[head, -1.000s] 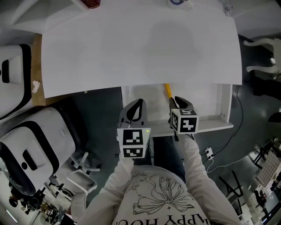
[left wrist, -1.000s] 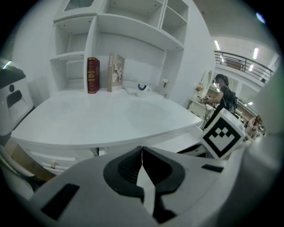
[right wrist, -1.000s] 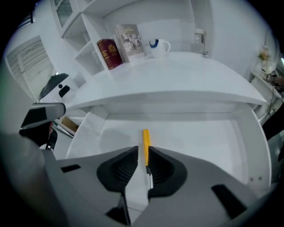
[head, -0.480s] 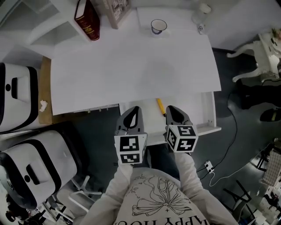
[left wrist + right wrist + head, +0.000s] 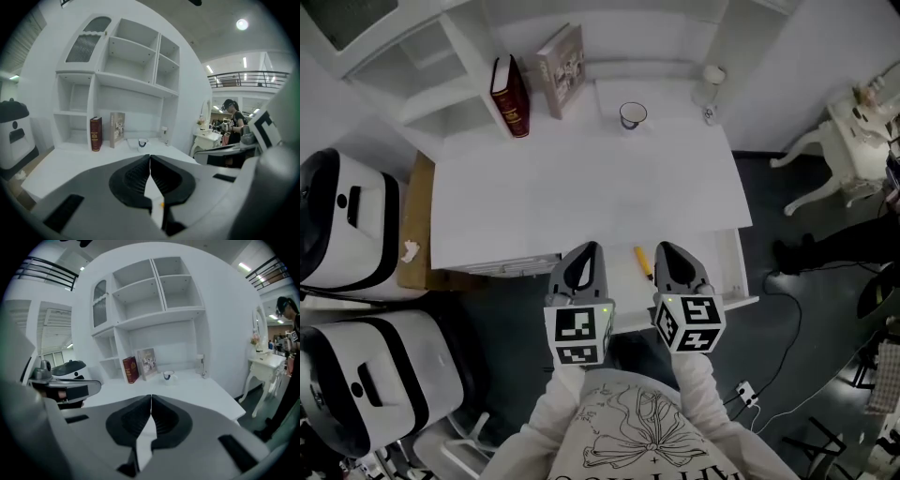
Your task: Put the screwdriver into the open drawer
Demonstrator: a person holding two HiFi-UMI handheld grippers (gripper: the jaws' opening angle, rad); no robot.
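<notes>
The yellow screwdriver (image 5: 643, 262) lies in the open white drawer (image 5: 733, 270) under the desk's front edge, and nothing holds it. My left gripper (image 5: 585, 249) and right gripper (image 5: 668, 249) hover side by side above the drawer, with the screwdriver between them and below. In the left gripper view the left gripper (image 5: 150, 157) is shut on nothing. The right gripper (image 5: 151, 397) shows the same way in its own view, jaws together and empty. Both point over the desk toward the shelves.
At the back of the white desk (image 5: 581, 187) stand a red book (image 5: 510, 96), a pale book (image 5: 562, 56), a cup (image 5: 632, 114) and a small white fixture (image 5: 709, 84). White-and-black machines (image 5: 347, 225) stand at the left, an ornate white table (image 5: 853, 122) at the right.
Both grippers have risen from the drawer and tilted up toward level. The right gripper's jaws came together. The screwdriver stays in the drawer. More of the desk and shelves is in view.
</notes>
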